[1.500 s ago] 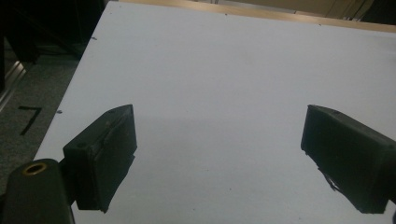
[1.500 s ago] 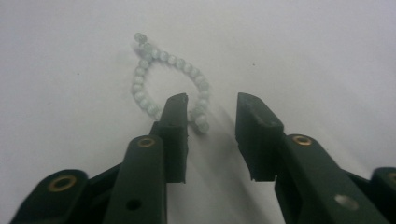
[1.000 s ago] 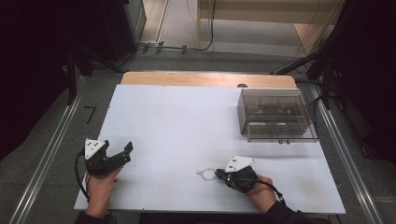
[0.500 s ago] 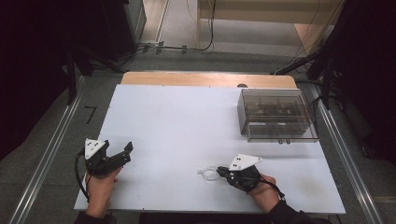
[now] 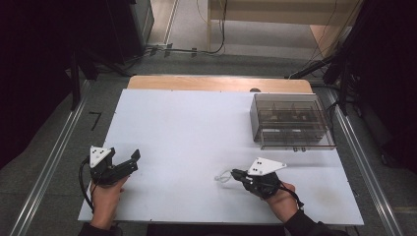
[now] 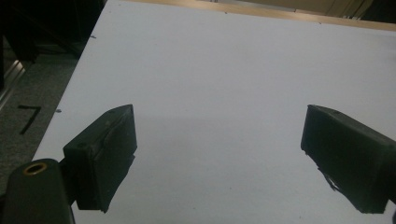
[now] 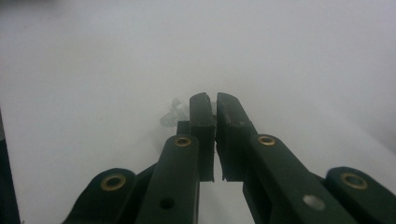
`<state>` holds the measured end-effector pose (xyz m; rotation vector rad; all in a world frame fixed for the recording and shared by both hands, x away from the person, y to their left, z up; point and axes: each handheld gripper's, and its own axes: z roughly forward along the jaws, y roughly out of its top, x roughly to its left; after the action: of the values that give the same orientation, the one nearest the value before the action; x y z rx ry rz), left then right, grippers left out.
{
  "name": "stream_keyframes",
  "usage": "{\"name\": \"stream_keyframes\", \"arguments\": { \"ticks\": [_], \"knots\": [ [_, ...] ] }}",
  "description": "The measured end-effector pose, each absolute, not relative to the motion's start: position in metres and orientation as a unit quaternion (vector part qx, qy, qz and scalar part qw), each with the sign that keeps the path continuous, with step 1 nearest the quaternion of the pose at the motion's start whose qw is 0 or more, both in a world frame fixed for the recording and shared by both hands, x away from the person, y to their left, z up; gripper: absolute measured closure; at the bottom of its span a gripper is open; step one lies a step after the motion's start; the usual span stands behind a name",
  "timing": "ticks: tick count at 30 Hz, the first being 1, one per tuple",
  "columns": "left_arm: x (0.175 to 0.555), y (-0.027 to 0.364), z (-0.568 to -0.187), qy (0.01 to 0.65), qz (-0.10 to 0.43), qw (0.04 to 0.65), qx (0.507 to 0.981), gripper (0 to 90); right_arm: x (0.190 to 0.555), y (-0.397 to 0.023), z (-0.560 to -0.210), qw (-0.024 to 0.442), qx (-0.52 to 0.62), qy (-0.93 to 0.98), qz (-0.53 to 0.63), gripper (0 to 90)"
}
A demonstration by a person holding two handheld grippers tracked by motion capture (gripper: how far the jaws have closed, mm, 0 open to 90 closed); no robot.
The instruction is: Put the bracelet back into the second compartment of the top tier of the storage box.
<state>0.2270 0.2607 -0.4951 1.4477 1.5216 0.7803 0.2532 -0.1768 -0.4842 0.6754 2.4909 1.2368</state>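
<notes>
Near edge, right side: right gripper [image 5: 235, 173] sits low over the white table [image 5: 196, 128], held by the person's right hand [image 5: 278, 196]. Its tip points left. In the right gripper view the jaws are pressed nearly together, just a thin slit between the pads, and a small pale crumpled thing pokes out at the tip on the left pad's side. Looks like a pinch on its edge, though blur keeps me from confirming actual contact.

That thing is a small clear plastic piece [image 5: 223, 176], thin and wrinkled, maybe a loop or a bit of wrap; too small to tell. It lies on the table right at the right gripper's tip, extending left from it, toward table centre. Same item in the right gripper view [image 7: 171, 114], just left of and beyond the pads. Long axis runs roughly left-right, in line with the gripper.

Near edge, left side: left gripper [image 5: 132, 161] is well apart from the piece, jaws spread wide, nothing between them, bare table ahead in the left gripper view. The right arm is clearly the nearer one.

Farther, right: a clear compartment box [image 5: 290, 123] stands well beyond the piece, up and to the right of the right gripper. If the piece goes there, the move is away from the person and rightward.
</notes>
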Motion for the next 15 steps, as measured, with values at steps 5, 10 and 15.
{"name": "stream_keyframes", "arguments": {
  "ticks": [5,10,15],
  "knots": [
    [0.227,0.261,-0.495,0.611,0.313,0.435,0.583,11.0,0.257,-0.183,-0.477,0.154,0.244,0.846,0.449,83.4],
    [0.227,0.261,-0.495,0.611,0.313,0.434,0.583,11.0,0.262,-0.191,-0.471,0.163,0.261,0.83,0.466,83.4],
    [0.227,0.261,-0.495,0.612,0.313,0.434,0.582,11.0,0.264,-0.196,-0.469,0.17,0.27,0.822,0.471,83.4]
  ]
}}
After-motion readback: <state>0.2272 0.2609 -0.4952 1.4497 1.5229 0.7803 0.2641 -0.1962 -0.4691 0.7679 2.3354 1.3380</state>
